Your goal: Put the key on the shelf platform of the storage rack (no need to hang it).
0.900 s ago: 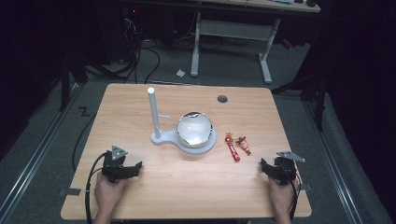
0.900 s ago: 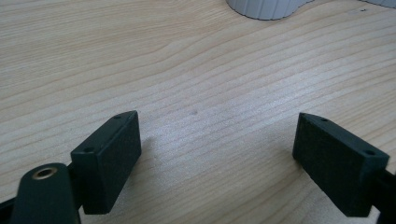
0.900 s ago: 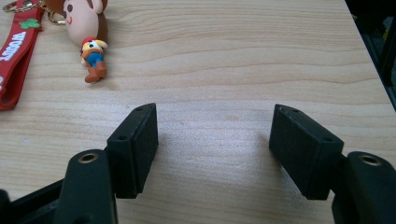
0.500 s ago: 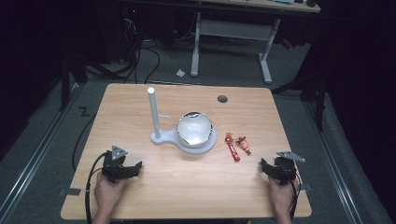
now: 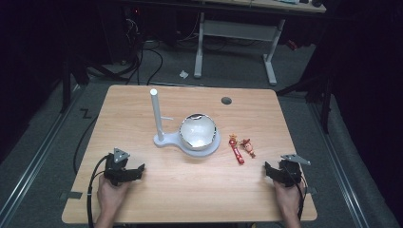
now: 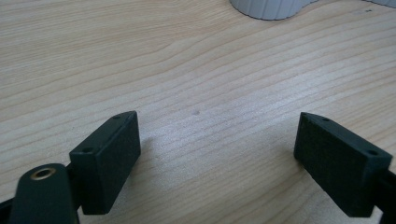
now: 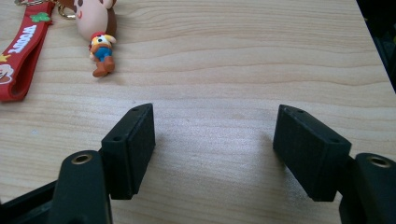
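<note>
**Wood desk, both grippers parked, keychain untouched**

Wooden desk (image 5: 142, 109) carries a white stand (image 5: 157, 118) with a foil-lined bowl (image 5: 198, 132) on its base, centre frame. Red strap keychain (image 5: 236, 149) with a small figure charm (image 5: 247, 147) lies flat just right of the bowl, lower-centre right.

Left gripper (image 5: 135, 172) sits at lower left, jaws released, nothing between them. Right gripper (image 5: 270, 172) at lower right, likewise released and empty, pointing toward the keychain, so probably the pick target. Post on the stand looks like a hanging peg for it.

Strap text reads "WOODY" in the right gripper view (image 7: 21, 44).
</note>
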Available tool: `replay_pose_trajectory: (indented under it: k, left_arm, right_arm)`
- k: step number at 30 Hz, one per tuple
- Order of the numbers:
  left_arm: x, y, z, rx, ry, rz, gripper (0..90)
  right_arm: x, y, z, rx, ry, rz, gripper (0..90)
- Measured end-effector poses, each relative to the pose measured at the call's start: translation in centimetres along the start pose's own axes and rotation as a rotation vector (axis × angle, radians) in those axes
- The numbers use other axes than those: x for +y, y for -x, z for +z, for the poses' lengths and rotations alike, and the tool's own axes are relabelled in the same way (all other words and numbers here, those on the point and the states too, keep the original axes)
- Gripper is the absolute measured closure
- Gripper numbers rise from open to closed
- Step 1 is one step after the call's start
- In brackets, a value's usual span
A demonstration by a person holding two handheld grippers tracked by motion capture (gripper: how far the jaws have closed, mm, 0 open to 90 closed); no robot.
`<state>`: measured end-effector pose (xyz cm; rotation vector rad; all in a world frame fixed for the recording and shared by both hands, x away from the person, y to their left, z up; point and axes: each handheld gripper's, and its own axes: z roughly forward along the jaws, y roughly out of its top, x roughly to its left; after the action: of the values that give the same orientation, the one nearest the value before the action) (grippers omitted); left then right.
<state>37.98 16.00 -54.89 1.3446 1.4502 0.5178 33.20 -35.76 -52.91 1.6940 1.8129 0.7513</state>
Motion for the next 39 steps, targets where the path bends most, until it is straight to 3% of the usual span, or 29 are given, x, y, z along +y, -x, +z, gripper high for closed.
replay_pose_trajectory:
  k: [8, 22, 30, 39]
  left_arm:
    - [0.0, 0.0, 0.0, 0.002, 0.006, -0.007, 15.2]
    - [0.0, 0.0, -0.1, 0.002, 0.005, -0.008, 15.7]
    - [0.0, 0.0, -0.1, 0.003, 0.006, -0.008, 16.0]
    - [0.0, 0.0, -0.1, 0.003, 0.007, -0.009, 16.2]
  right_arm:
    - [0.1, -0.2, -0.8, 0.004, 0.004, -0.008, 31.6]
    - [0.7, -2.4, -3.0, 0.091, 0.064, -0.056, 30.8]
    - [1.7, -3.6, -3.2, 0.129, 0.082, -0.079, 28.7]
    - [3.3, -5.4, -2.2, 0.191, 0.092, -0.095, 21.3]
